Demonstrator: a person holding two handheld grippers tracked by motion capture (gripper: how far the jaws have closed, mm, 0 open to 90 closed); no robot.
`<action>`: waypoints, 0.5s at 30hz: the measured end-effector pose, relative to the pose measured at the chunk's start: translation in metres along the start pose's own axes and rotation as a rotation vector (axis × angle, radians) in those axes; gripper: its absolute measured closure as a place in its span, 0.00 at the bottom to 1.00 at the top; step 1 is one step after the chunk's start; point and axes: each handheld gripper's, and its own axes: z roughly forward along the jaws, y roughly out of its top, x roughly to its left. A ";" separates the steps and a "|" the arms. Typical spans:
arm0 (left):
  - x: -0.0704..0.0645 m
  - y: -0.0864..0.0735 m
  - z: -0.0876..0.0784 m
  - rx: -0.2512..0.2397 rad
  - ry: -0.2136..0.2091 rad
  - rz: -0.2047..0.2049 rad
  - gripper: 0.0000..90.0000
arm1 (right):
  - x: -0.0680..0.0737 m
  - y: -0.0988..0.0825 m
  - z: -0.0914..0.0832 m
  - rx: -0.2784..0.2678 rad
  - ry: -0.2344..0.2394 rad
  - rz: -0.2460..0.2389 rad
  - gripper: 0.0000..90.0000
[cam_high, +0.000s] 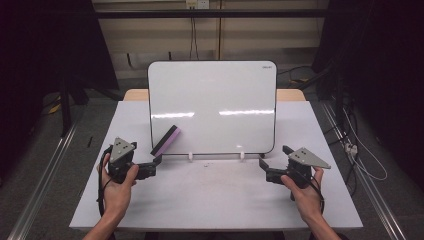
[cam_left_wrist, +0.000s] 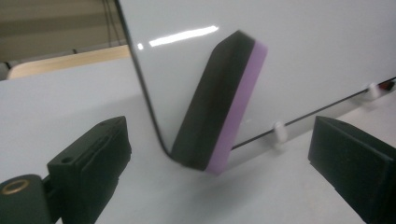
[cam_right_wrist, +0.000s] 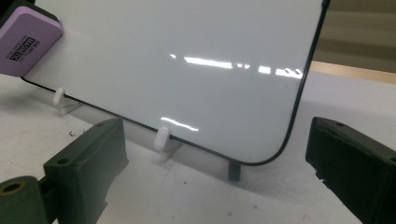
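Both tongs stand wide apart with nothing between their jaws. In the high view the left tongs (cam_high: 156, 161) lie low on the tabletop (cam_high: 215, 200), pointing toward the lower left corner of the whiteboard (cam_high: 212, 105), just short of the eraser (cam_high: 166, 140). In the left gripper view the eraser (cam_left_wrist: 219, 105) sits ahead of the gap between the jaws — tilted, black felt face to the left, purple back to the right, its lower end at the board's rounded corner near the tabletop. Neither jaw touches it.

In the high view the right tongs (cam_high: 263, 165) rest near the whiteboard's lower right corner, apart from it. In the right gripper view its jaws frame that corner of the whiteboard (cam_right_wrist: 187, 70), a white clip (cam_right_wrist: 162, 138) on the bottom edge, and a small grey foot (cam_right_wrist: 234, 170) under the corner — without contact.

The whiteboard stands upright across the middle of the tabletop, its black-rimmed bottom edge held by two white clips. Bare tabletop stretches in front of the board between the two hands, and narrower strips run along its left and right sides.
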 end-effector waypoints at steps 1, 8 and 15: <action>0.000 -0.002 -0.002 0.003 -0.005 0.006 0.06 | -0.001 -0.001 -0.002 0.002 -0.006 0.003 0.06; -0.004 -0.014 -0.013 0.015 -0.007 0.047 0.05 | -0.006 -0.007 -0.013 0.009 -0.026 0.018 0.06; -0.005 -0.026 -0.022 0.021 0.010 0.040 0.06 | -0.012 -0.015 -0.024 0.017 -0.043 0.037 0.07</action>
